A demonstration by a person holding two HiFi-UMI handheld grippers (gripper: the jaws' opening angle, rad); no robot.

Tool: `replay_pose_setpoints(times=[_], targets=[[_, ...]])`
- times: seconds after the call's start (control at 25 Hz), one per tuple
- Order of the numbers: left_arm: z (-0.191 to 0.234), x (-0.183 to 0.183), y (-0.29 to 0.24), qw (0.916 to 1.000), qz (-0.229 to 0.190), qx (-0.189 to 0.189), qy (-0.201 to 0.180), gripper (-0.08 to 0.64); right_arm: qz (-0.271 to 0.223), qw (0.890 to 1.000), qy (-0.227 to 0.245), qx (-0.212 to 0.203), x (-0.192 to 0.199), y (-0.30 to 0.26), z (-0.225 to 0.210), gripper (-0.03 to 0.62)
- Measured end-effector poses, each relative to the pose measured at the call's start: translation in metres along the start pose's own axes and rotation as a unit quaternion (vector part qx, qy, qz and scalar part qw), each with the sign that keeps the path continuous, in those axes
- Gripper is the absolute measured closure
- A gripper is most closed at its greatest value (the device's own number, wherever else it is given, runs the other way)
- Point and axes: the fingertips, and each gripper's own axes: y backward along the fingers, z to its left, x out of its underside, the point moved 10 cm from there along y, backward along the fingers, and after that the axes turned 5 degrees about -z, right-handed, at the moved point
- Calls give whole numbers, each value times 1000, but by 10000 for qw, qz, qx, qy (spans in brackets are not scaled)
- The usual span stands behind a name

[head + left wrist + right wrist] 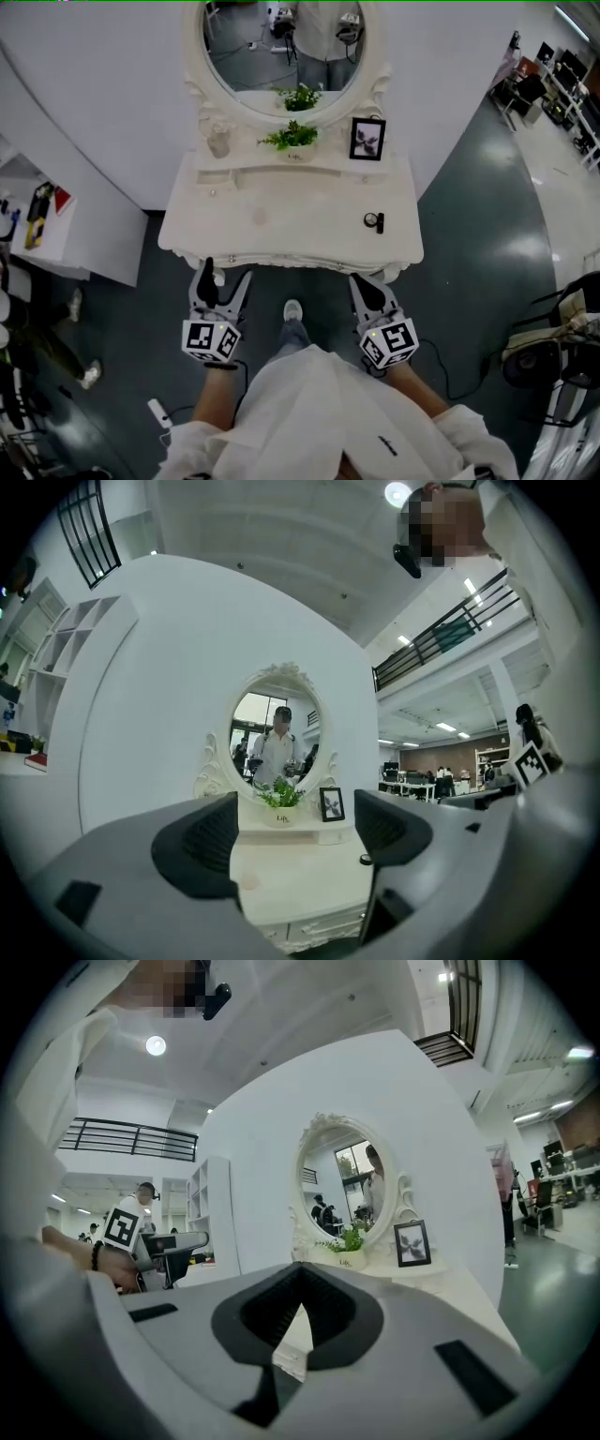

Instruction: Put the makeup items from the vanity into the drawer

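Two grippers held low before a white vanity (281, 211), close to its front edge and not touching it.

At far left, a white shelf (66, 253) with a few small coloured things on top. Next along, the left gripper (228, 274), its fingers (202, 841) spread wide apart, nothing between them, only the pale surface seen through the gap. Marker cube at its rear, on the person's side.

On the raised back ledge of the vanity, from the left: a clear glass jar (217, 141); then a small potted plant (292, 138) in the middle, just below the oval mirror (262, 56); then a black picture frame (367, 139), upright. In the mirror, a reflection of the plant and of the person.

Under the front edge, in the left gripper view, pale drawer fronts (323, 928), apparently shut.

Between the two grippers, lower down, a shoe (292, 309) on the dark floor and a white coat (319, 412) filling the bottom of the head view.

On the main surface toward the right front, one small dark makeup item (374, 221), lying alone, well apart from the frame behind it and not in any drawer.

Just short of the edge below that item, the right gripper (370, 281), fingers (337, 1314) pressed together at the tips, holding nothing.

At far right, desks and chairs (562, 84) across the floor.
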Motion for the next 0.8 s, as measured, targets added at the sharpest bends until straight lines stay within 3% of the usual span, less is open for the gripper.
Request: replay_pose_setpoints(times=[0.44, 0.8], targets=[[96, 19, -140, 9989, 347, 324, 18, 187, 179, 9998, -44, 87, 4, -159, -35, 575], [151, 44, -201, 9964, 541, 606, 232, 187, 320, 9989, 32, 328, 6, -233, -41, 575]])
